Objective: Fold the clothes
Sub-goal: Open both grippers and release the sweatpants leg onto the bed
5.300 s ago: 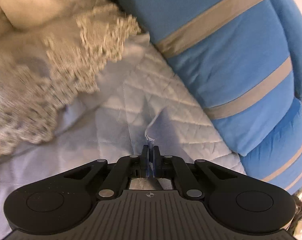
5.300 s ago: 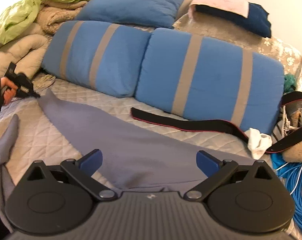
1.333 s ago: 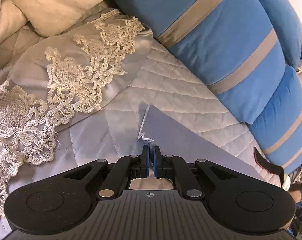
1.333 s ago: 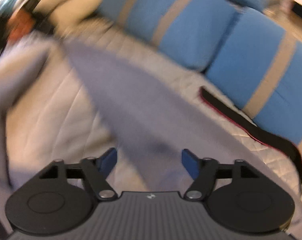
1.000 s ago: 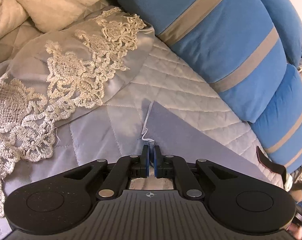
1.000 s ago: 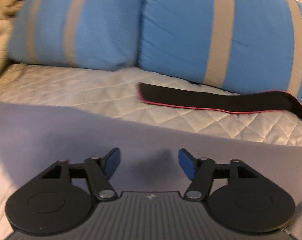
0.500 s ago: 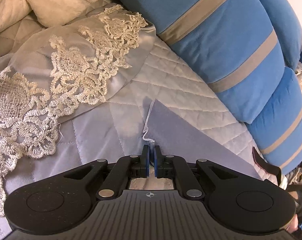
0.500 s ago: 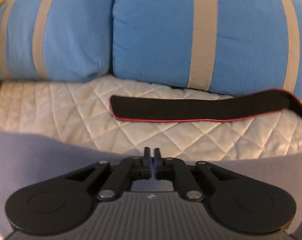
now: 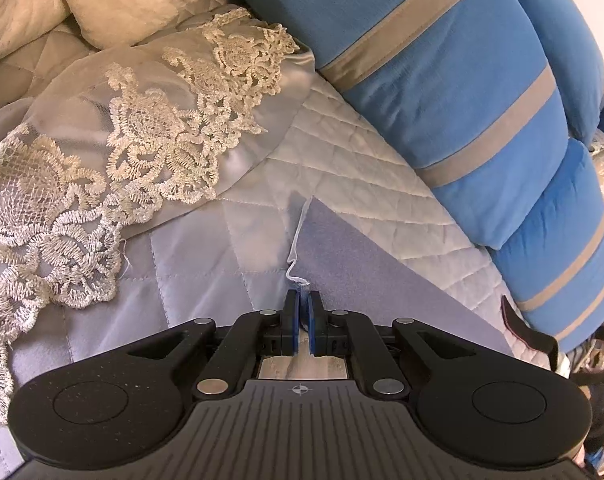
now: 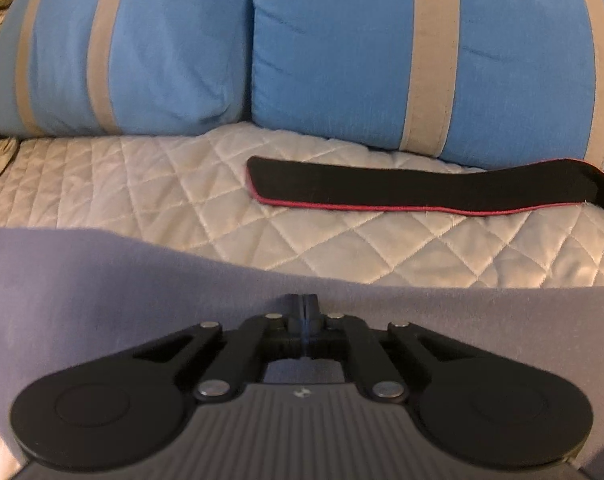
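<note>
1. Grey-lilac fabric is what we are gripping on both sides: the garment (image 9: pixel 342 252) is lying on the quilted cover (image 9: pixel 382 184), running from frame centre toward the lower right in the left wrist view.
2. We are pinching its corner with the left gripper (image 9: pixel 303 303), jaws pressed together on the hem, a loose thread curling just above.
3. We are clamping the right gripper (image 10: pixel 303 307) on the garment's (image 10: pixel 102 280) far edge, low in the frame's centre, jaws closed tight.
4. A black strap (image 10: pixel 422 188) with red piping is lying beyond it, centre right, before the blue striped pillows (image 10: pixel 342 48).
5. A lace-trimmed cloth (image 9: pixel 122 140) is spreading across the left wrist view's upper left.
</note>
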A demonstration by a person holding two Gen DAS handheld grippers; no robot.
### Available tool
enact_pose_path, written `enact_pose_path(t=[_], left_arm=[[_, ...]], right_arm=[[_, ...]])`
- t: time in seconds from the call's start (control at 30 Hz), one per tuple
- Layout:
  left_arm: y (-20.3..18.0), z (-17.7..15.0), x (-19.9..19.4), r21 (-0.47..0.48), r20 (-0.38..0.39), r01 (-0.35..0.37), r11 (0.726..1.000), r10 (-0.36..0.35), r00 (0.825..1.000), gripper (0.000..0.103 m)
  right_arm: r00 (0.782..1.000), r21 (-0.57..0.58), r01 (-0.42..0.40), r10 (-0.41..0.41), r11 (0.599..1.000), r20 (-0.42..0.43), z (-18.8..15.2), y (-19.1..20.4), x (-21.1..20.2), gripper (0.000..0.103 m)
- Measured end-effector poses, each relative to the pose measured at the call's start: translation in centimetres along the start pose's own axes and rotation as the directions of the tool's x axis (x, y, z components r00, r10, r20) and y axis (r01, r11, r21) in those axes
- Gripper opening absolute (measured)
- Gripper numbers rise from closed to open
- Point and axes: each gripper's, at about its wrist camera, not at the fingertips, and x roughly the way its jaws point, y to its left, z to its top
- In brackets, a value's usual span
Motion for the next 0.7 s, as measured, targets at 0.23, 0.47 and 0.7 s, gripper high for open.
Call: enact_pose_path(t=[0.23, 0.47, 0.7], left_arm=[[0.0, 0.0, 0.1, 0.001, 0.0, -0.002, 1.0, 0.002, 1.0, 0.005], [0.1, 0.0, -0.4, -0.002, -0.004, 0.017, 1.0, -0.017, 1.0, 0.008], [-0.2, 0.0, -2.6, -0.01, 0.016, 0.037, 0.999, -0.037, 0.999, 0.049]], right_arm=[[0.999, 0.006, -0.005, 0.005, 1.0, 0.032, 1.4, -0.7, 0.6, 0.0], [0.995, 0.077, -0.008, 0.0, 0.997, 0.099, 1.8, -2.1, -2.1, 0.077], [0.989, 0.038, -0.067, 0.061, 0.997, 0.134, -0.2, -2.6, -8.6, 0.103]])
